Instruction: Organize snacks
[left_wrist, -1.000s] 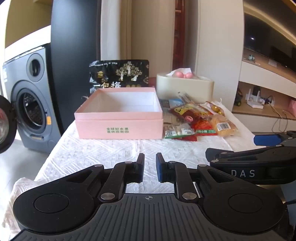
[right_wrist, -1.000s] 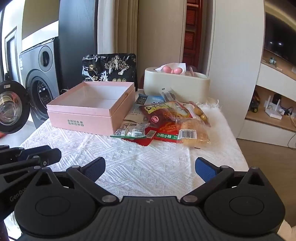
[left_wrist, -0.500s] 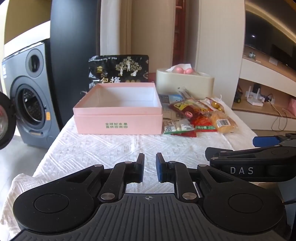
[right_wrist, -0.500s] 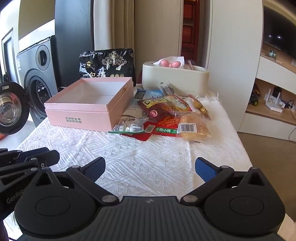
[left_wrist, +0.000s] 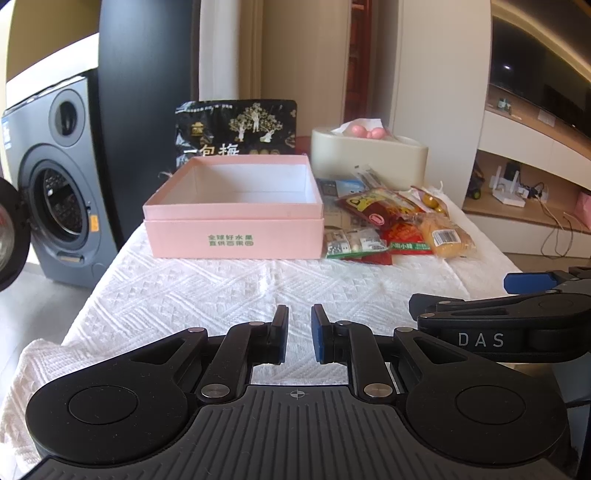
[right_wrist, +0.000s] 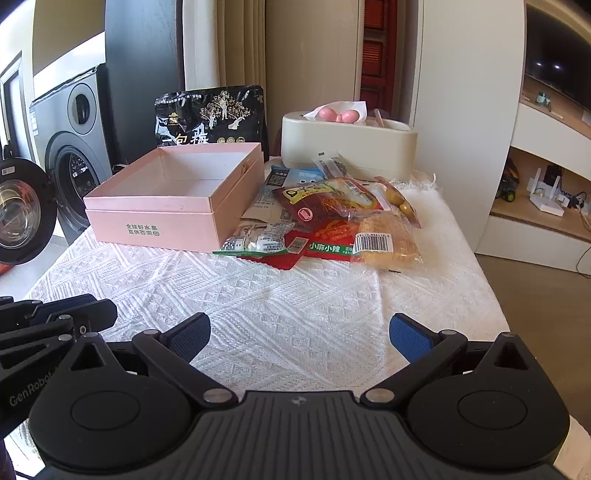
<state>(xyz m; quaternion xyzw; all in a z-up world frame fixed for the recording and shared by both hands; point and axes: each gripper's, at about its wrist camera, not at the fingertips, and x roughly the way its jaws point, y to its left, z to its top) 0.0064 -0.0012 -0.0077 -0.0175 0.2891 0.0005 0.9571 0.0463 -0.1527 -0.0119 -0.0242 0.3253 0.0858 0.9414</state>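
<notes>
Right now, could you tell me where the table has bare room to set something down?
The white tablecloth lies bare between both grippers and the pink box, and the box's inside is bare too. It is crowded right of the box, where snack packets overlap up to the cream tissue box.

I'm seeing the box (left_wrist: 233, 218) sitting on the tablecloth (left_wrist: 229, 291), snack pile (right_wrist: 325, 225) lying just right of it, touching. Big bag (left_wrist: 236, 129) standing behind the box, tissue holder (right_wrist: 347, 144) sitting behind the snacks. Washer (left_wrist: 55, 199) standing left, off the table.
</notes>
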